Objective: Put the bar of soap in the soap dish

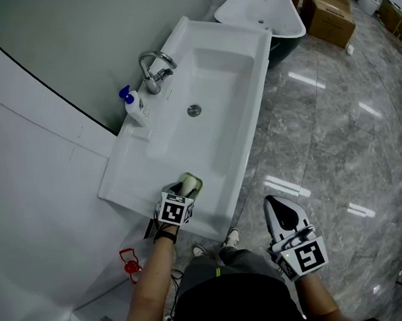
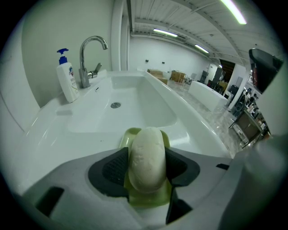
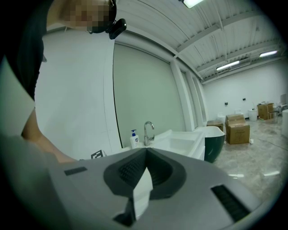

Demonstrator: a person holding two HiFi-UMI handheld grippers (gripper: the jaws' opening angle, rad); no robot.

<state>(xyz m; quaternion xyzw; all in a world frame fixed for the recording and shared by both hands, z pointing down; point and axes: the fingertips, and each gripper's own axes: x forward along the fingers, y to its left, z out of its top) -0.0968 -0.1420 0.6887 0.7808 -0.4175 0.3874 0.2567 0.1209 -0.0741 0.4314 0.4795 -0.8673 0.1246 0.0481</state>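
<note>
A pale oval bar of soap [image 2: 147, 157] lies in a green soap dish [image 2: 128, 136] on the near rim of the white sink [image 2: 54, 134]. My left gripper [image 2: 146, 170] points down over it. Its dark pads [image 2: 112, 168] stand close on either side of the soap, and the soap rests on the dish. In the head view the left gripper [image 1: 182, 191] is at the sink's front edge, over the green dish [image 1: 194, 184]. My right gripper [image 1: 280, 209] hangs over the floor to the right of the sink. In its own view the right gripper [image 3: 145, 155] is shut, with nothing held.
A chrome faucet [image 1: 155, 64] and a white pump bottle with a blue top [image 1: 135, 107] stand at the sink's back left, and the drain [image 1: 194, 110] sits mid-basin. A freestanding tub [image 1: 260, 10] and cardboard boxes [image 1: 329, 6] lie beyond. The floor is grey marble [image 1: 337, 132].
</note>
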